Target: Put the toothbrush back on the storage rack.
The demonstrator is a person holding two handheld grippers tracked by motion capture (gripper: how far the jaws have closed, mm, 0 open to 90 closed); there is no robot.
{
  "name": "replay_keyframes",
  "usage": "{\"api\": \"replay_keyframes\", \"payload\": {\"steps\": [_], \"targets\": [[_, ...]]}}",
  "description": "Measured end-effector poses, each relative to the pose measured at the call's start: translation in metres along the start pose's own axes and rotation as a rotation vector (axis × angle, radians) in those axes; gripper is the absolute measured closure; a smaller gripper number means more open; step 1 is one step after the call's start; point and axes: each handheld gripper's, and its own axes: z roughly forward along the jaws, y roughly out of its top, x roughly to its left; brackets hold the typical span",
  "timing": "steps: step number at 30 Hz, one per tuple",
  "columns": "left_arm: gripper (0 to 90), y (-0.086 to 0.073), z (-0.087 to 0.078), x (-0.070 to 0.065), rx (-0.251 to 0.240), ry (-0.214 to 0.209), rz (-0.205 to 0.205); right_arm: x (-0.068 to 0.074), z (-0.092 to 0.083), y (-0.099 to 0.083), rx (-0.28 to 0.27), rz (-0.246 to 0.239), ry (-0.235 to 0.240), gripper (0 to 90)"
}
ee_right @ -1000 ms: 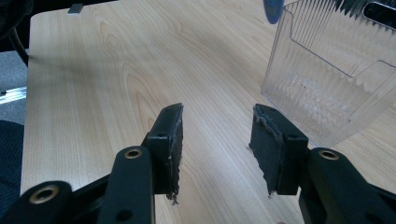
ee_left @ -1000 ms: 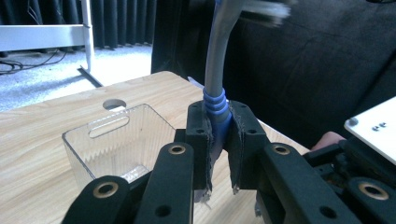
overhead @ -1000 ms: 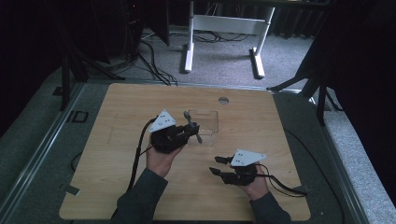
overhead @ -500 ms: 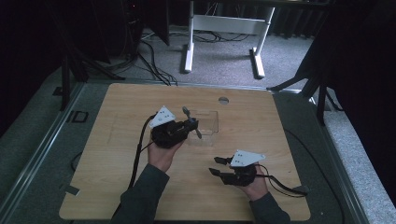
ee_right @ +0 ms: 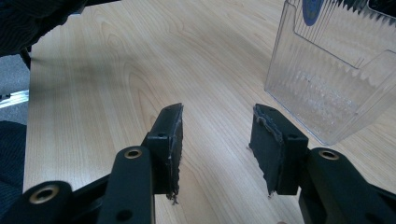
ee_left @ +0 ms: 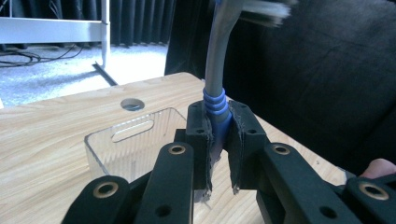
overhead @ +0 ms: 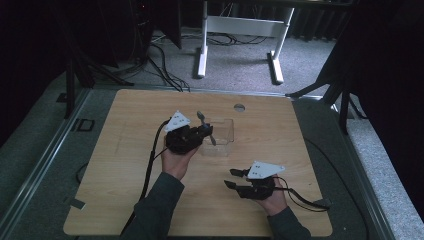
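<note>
Between the black left gripper (ee_left: 218,154) jaws, a grey toothbrush (ee_left: 215,70) shows blue ribbed bands; beyond stands a clear ridged plastic bin (ee_right: 336,65) on the pale wood-grain table (overhead: 125,175).

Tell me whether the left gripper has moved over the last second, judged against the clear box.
Yes. In the high view the left gripper, shut on a toothbrush, has shifted slightly up the table toward the clear box.

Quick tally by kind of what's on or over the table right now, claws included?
Clear plastic bins: 1
Grey utensils with a blue grip, held in the left claw: 1
Claws: 2, the left one and the right claw, open over bare wood
Total: 4
</note>
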Motion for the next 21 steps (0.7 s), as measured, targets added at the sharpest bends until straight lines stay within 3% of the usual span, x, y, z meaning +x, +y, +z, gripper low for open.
{"api": "replay_keyframes", "payload": {"steps": [21], "targets": [[80.2,-0.003,0.022,0.017,0.035,0.039,-0.043,0.001,0.002,-0.002,0.005,-0.002,0.004,53.0]]}}
